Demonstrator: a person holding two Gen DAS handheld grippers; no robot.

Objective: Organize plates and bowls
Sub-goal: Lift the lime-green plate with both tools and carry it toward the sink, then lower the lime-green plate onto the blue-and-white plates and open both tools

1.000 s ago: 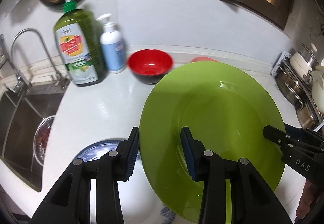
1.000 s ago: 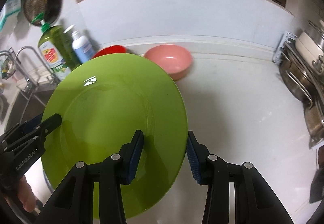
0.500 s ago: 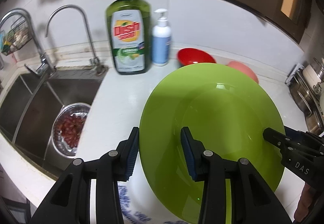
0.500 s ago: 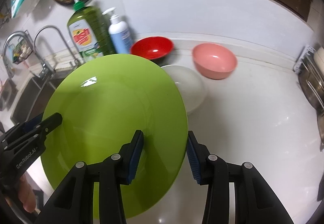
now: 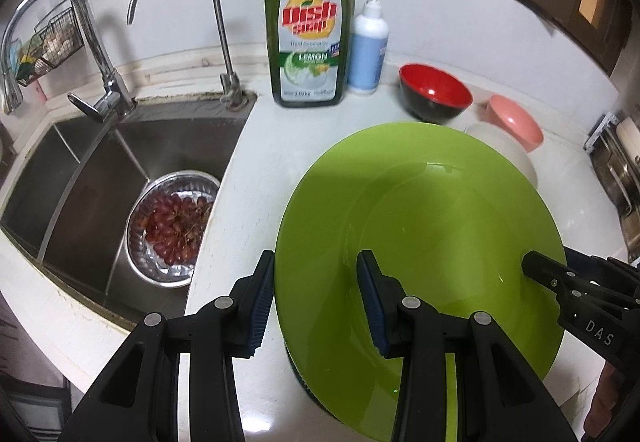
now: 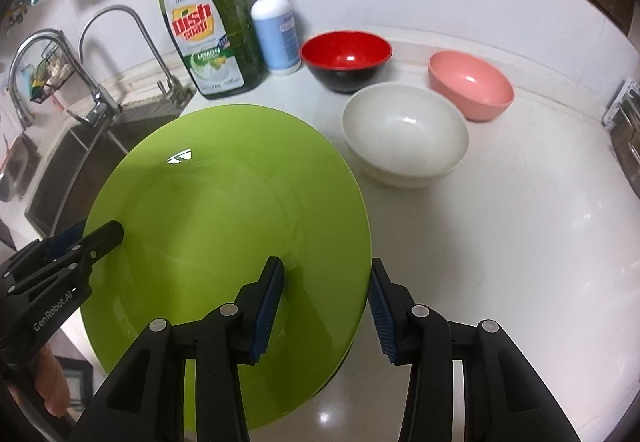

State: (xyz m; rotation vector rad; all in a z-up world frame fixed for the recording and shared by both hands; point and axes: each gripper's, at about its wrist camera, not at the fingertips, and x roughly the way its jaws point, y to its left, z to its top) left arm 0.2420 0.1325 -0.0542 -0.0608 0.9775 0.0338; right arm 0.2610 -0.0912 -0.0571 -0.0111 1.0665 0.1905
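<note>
- Our left hand-held gripper (image 5: 316,298) straddles the left rim of the green plate (image 5: 420,242), one finger outside the rim and the other over the plate's well; a gap shows on both sides, so we cannot tell whether it is clamping the rim or only set around it.
- Our right hand-held gripper (image 6: 326,306) straddles the plate's opposite rim the same way, with the plate edge between its blue pads (image 6: 266,310); again we cannot tell whether it presses on the rim.
- From the left wrist view, we see the right hand-held gripper's tip lying on the plate's far edge; from the right wrist view, we see the left one's tip on the other edge.
- We see the plate above the white desk (image 6: 520,242), just beside the sink (image 5: 80,178); a dark edge shows under its near rim.
- Beyond the plate, we see three bowls standing on the desk: a white bowl (image 6: 404,134) nearest, a red bowl (image 6: 346,58) with a black outside behind it, and a pink bowl (image 6: 470,84) to the right.
- We see a big dish soap bottle (image 5: 310,38) and a small white pump bottle (image 5: 368,46) standing side by side at the wall, left of the red bowl.
- In the sink, we see a metal strainer (image 5: 144,274) of red grapes (image 5: 176,230).
</note>
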